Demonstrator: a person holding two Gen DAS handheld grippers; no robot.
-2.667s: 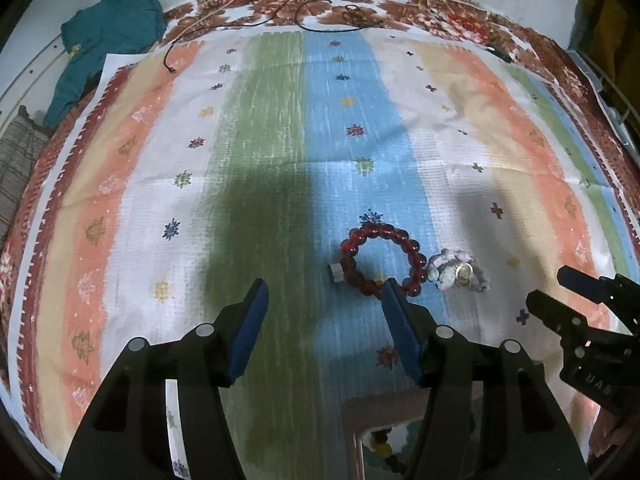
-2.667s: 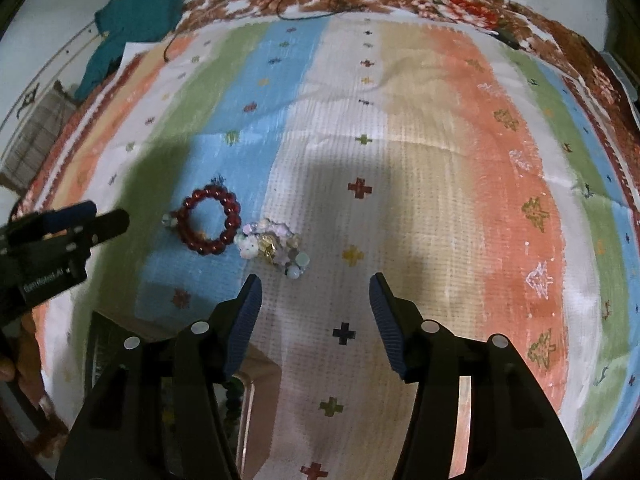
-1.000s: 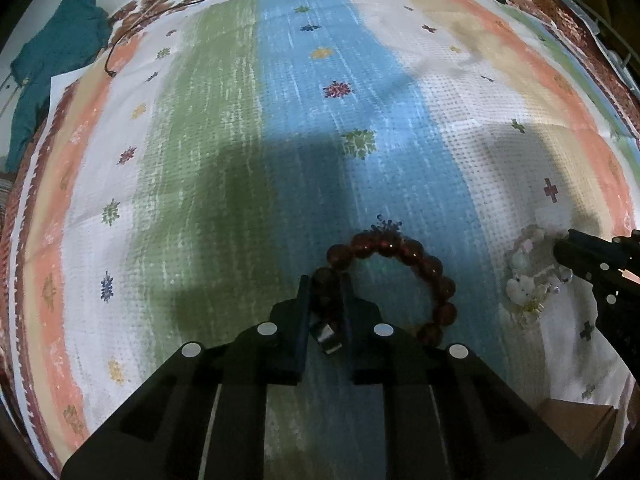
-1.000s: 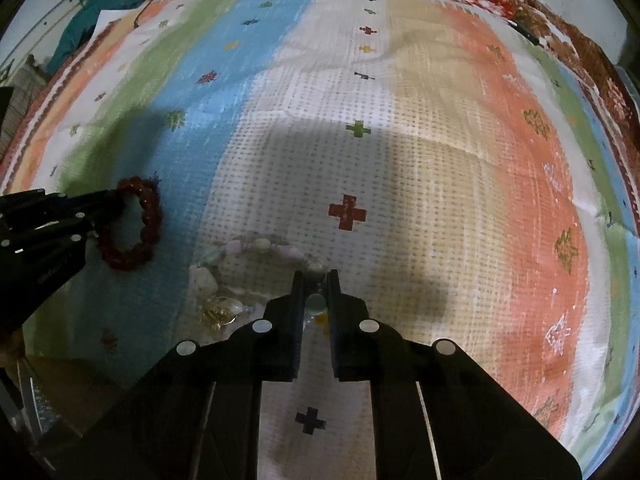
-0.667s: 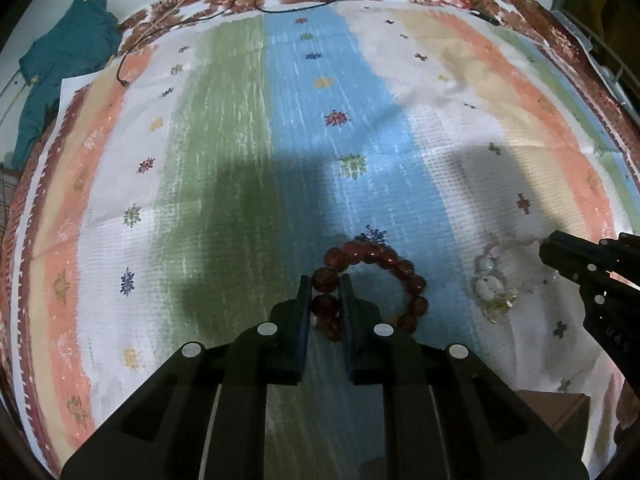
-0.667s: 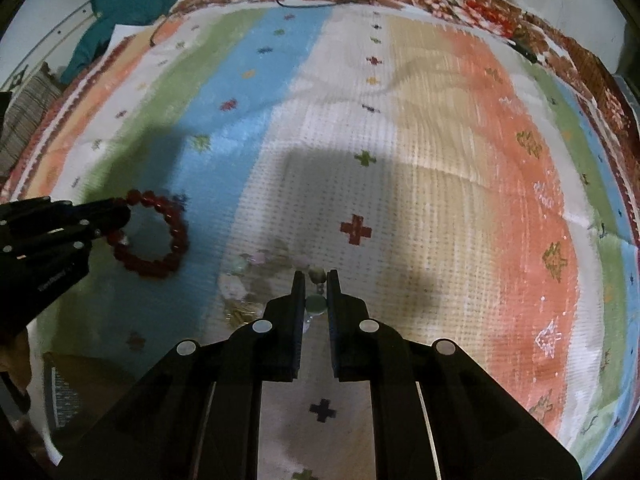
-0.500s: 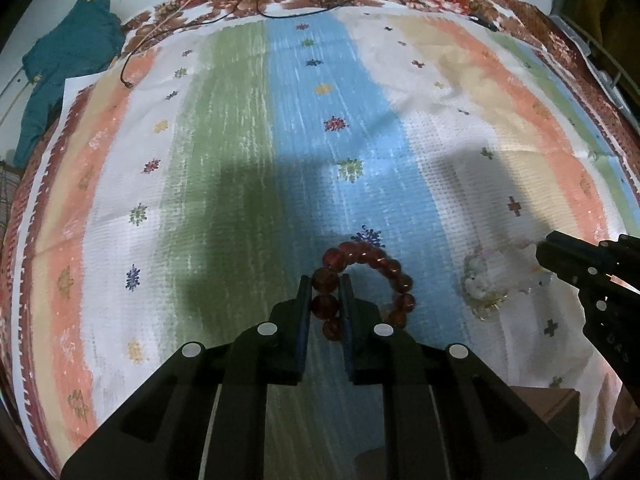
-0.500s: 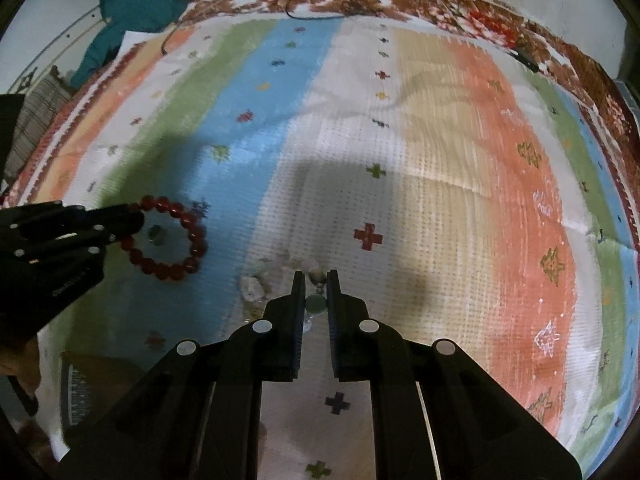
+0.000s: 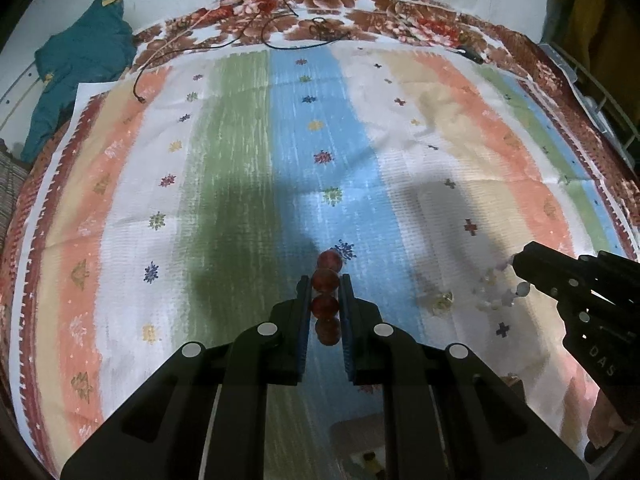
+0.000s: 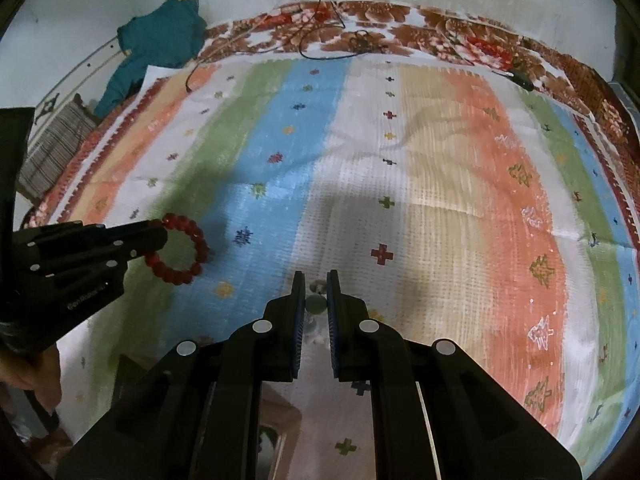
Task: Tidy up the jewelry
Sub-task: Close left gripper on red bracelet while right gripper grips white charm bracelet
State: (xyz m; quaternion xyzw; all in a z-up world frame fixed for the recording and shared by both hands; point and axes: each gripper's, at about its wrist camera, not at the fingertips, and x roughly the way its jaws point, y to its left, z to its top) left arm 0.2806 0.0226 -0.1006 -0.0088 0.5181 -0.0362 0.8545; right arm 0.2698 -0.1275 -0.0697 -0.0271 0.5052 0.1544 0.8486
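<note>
Cloth bare beyond red bracelet

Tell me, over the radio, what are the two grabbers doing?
Left gripper shut on red bead bracelet, lifted off striped cloth. Right gripper shut on pale bead bracelet, dangling. Nothing in the way.

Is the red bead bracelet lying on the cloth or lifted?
Lifted: the red bead bracelet hangs from the shut left hand-held gripper, above the striped cloth.

striped cloth open (cable far edge)
</note>
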